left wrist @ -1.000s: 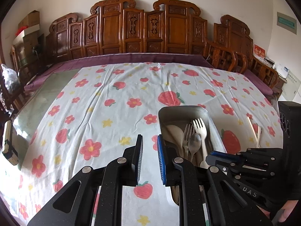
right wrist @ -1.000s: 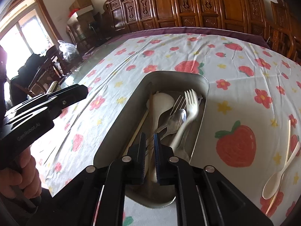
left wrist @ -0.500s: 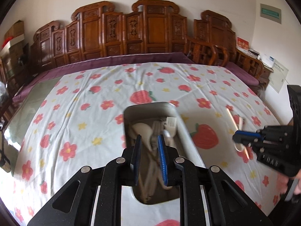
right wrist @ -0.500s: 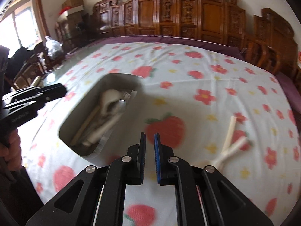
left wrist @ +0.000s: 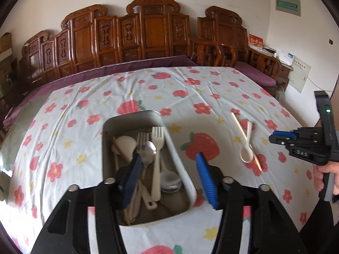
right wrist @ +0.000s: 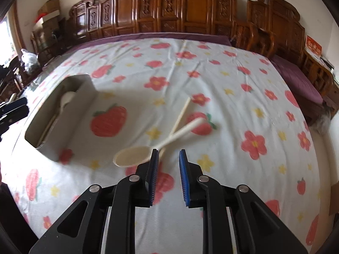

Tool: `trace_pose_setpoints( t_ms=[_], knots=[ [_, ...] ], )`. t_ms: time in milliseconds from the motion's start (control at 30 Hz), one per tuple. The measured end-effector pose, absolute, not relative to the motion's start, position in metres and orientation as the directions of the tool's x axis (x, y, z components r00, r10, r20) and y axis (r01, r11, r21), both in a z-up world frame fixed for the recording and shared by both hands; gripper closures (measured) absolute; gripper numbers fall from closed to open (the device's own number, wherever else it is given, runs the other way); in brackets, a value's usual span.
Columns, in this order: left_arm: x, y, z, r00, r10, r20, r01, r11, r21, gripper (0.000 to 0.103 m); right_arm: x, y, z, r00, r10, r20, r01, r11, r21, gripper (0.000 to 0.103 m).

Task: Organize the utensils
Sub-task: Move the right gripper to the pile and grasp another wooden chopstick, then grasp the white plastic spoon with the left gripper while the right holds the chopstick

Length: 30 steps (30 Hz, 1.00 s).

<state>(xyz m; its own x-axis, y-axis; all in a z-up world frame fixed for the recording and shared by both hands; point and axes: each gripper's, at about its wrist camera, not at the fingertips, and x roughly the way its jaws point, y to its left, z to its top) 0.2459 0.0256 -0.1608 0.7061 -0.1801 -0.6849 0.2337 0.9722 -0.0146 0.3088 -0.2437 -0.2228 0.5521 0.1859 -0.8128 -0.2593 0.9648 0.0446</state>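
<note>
A metal tray [left wrist: 131, 116] holds a cream fork [left wrist: 157, 135], a metal spoon [left wrist: 148, 150], a metal fork [left wrist: 142, 137] and a cream spoon [left wrist: 125, 146]. My left gripper [left wrist: 168, 156] hovers over the tray's right wall, jaws opening, nothing between them. To the right, on the cloth, a cream spoon [left wrist: 246, 154] lies crossed over a single chopstick [left wrist: 243, 135]. My right gripper [right wrist: 168, 152] is just above that spoon [right wrist: 133, 155] and chopstick [right wrist: 182, 112], jaws opening and empty. It also shows in the left wrist view as the right gripper [left wrist: 272, 138].
A flowered tablecloth [right wrist: 233, 105] covers the large table. Carved wooden chairs [left wrist: 148, 31] line the far side. The tray [right wrist: 61, 110] sits left of the right gripper, with the left gripper [right wrist: 12, 110] at the frame's left edge. A person's hand [left wrist: 326, 169] holds the right gripper.
The right gripper swung from over the tray to over the loose spoon and chopstick and parted its jaws. The left gripper shifted over the tray's right wall and spread its jaws wide.
</note>
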Motion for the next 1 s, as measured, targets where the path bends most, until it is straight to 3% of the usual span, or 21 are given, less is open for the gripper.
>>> trace_pose_setpoints(
  t_ms=[467,800,833,867,1000],
  knots=[
    [0.238,-0.019,-0.178,0.673,-0.212,-0.708,0.313,0.950,0.014,0.046,0.327,-0.227,-0.261,0.476,0.203,-0.856,-0.238,0.966,0.097,0.081],
    [0.236,-0.025,-0.183,0.665,-0.211,-0.716,0.326,0.945,0.024,0.046,0.346,-0.214,-0.270,0.463,0.101,-0.881,-0.202,0.979,0.007,0.082],
    [0.237,-0.025,-0.183,0.665,-0.211,-0.717,0.324,0.946,0.022,0.046,0.347,-0.214,-0.269,0.460,0.094,-0.883,-0.194,0.981,0.003,0.086],
    [0.236,-0.025,-0.183,0.664,-0.212,-0.717,0.324,0.946,0.020,0.046,0.347,-0.215,-0.269,0.459,0.084,-0.884,-0.190,0.982,-0.005,0.096],
    [0.236,-0.026,-0.184,0.661,-0.214,-0.719,0.325,0.945,0.018,0.046,0.351,-0.224,-0.268,0.458,0.037,-0.888,-0.174,0.984,-0.048,0.098]
  ],
)
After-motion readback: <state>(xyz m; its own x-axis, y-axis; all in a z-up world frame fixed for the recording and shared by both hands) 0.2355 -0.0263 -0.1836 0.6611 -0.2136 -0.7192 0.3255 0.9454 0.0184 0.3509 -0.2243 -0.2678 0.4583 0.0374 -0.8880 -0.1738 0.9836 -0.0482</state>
